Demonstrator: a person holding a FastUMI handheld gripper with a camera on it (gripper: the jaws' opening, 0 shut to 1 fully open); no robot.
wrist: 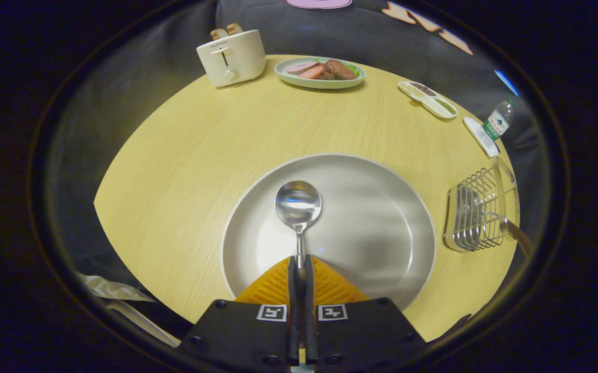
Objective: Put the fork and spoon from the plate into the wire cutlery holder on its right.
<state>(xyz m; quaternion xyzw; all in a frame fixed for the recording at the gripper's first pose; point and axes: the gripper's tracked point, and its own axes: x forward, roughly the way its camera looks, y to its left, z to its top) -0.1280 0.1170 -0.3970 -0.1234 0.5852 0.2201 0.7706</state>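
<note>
One spoon is pinched by its handle between my jaws, both fingers pressed against the thin shaft so that almost no gap shows between them. Its bowl points straight ahead of my fingertips, facing up, over the middle of the large pale plate; I cannot tell whether the bowl touches the plate or hangs just above it. That plate sits on the round wooden worktop directly in front of me, its near rim running under my fingers. To the right of the plate, near the worktop's edge, stands the wire cutlery holder, apart from the plate; the tines of a fork show through its wires, and a brown handle sticks out of it toward the right. Beyond the holder, further along the right edge, lies a flat white item with a water bottle just behind it, and further round again a long divided dish with small portions in its compartments. At the far side of the worktop rests a pale green plate of sliced food, and to its left a cream toaster with bread standing up out of its slots.
</note>
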